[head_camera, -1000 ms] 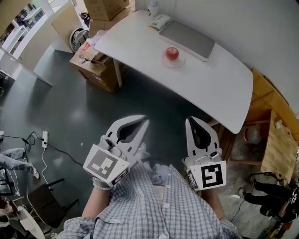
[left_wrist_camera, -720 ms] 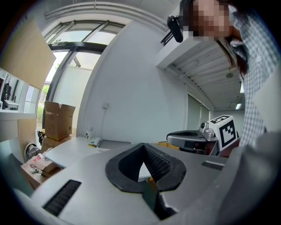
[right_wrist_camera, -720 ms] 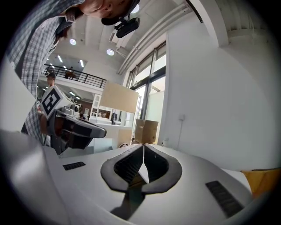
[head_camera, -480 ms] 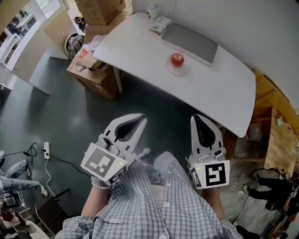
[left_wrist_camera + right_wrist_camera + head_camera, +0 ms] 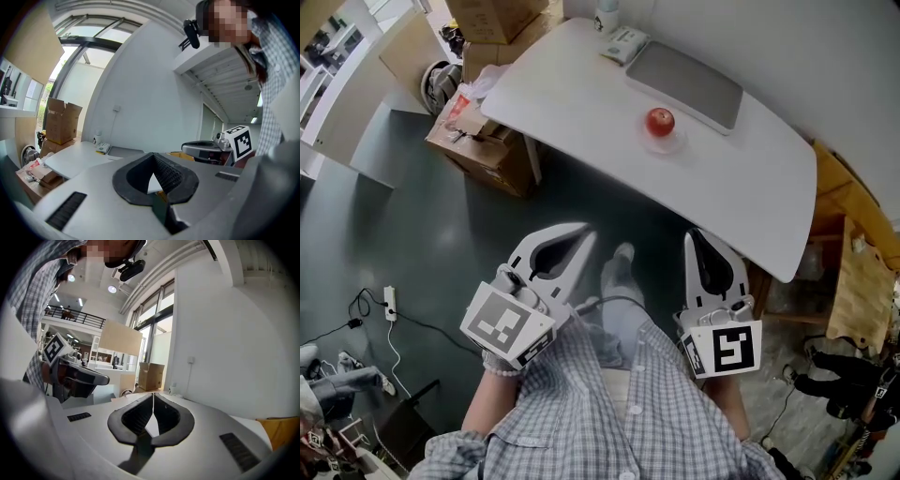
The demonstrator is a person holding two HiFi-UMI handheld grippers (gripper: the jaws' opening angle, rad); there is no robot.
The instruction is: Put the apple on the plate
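Note:
A red apple (image 5: 660, 121) rests on a small clear plate (image 5: 662, 142) near the middle of the white table (image 5: 581, 89). Both grippers hang well short of the table, over the dark floor close to the person's chest. My left gripper (image 5: 590, 233) is shut with nothing in it, and my right gripper (image 5: 688, 233) is shut and empty too. In the left gripper view the left gripper (image 5: 153, 154) has its tips pressed together; the right gripper (image 5: 153, 394) shows the same in its own view. The apple is not visible in either gripper view.
A grey laptop (image 5: 684, 74) lies shut behind the apple, with a small packet (image 5: 622, 45) and a white cup (image 5: 607, 16) at the far corner. Cardboard boxes (image 5: 478, 141) stand left of the table, a wooden unit (image 5: 853, 281) to its right. Cables (image 5: 389, 300) trail on the floor.
The view has shifted as the person steps toward the table; a leg now shows between the grippers. Both grippers stay shut and in the same pose.

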